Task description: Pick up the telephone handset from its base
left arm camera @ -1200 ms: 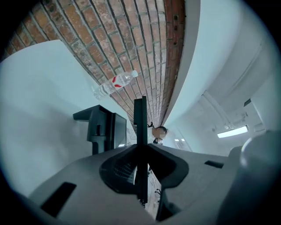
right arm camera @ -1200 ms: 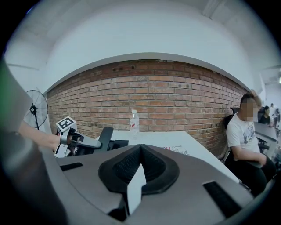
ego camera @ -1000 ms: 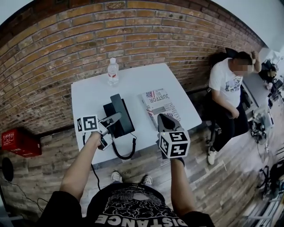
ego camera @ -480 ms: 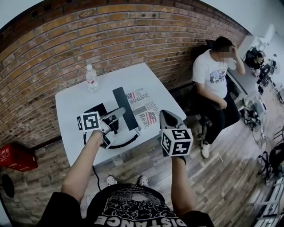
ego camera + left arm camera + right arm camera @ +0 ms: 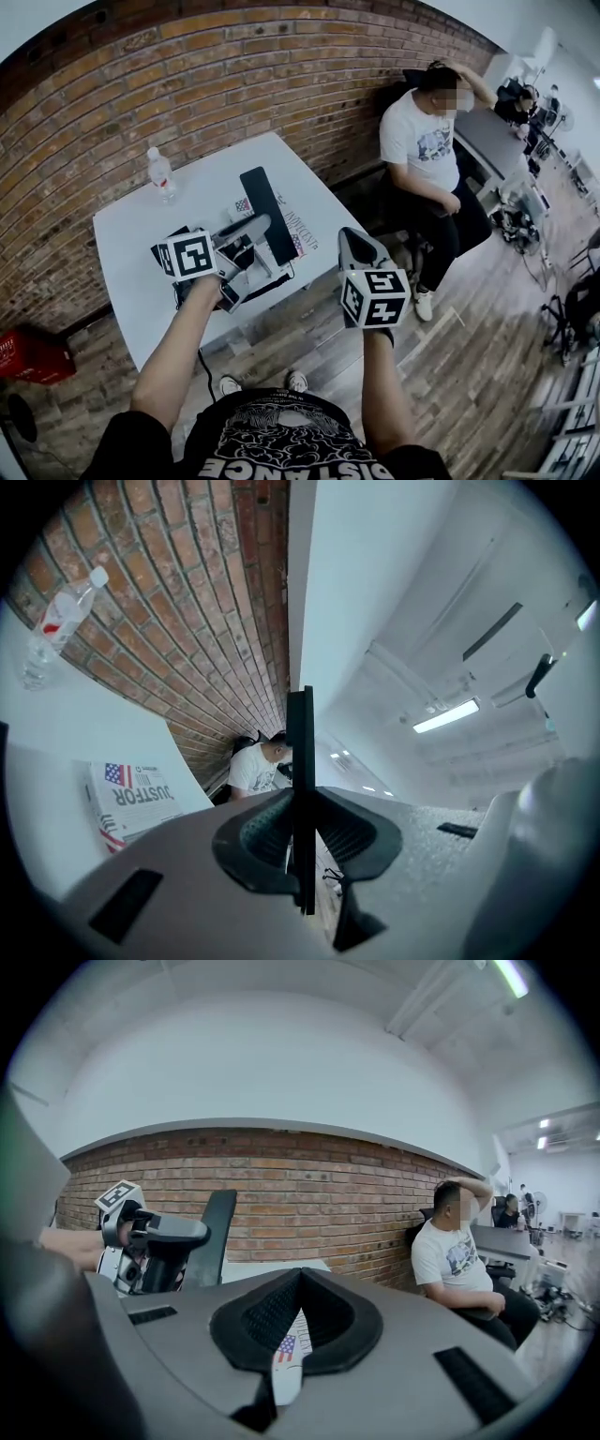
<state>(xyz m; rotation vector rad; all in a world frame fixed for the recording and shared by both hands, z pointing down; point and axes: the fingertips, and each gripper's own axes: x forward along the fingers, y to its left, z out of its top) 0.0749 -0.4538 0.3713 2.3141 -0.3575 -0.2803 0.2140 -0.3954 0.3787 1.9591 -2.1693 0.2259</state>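
The left tongs [image 5: 251, 228] were clamped on the flat black telephone handset [image 5: 266, 212], gripping it across its thin edge. In the left gripper view the ribbed pads pressed on either side of the narrow black slab. The handset stood lifted clear of the black telephone base [image 5: 244, 255], above the white square surface [image 5: 127, 244]. The right tongs [image 5: 351, 240] hung off the near edge of the surface, closed on nothing.

The main risk looked to be the grip itself. With so little of the slab between the pads, the handset could pivot or slide out if the wrist rolled or jerked. The black cord [image 5: 272, 283] seemed to run from the handset back towards the base. A further lift might draw it taut and drag the base across the surface, or catch the flag-printed magazine [image 5: 302, 232] lying beside it. The clear plastic water bottle [image 5: 161, 175] stood well apart at the far corner and seemed in little danger.
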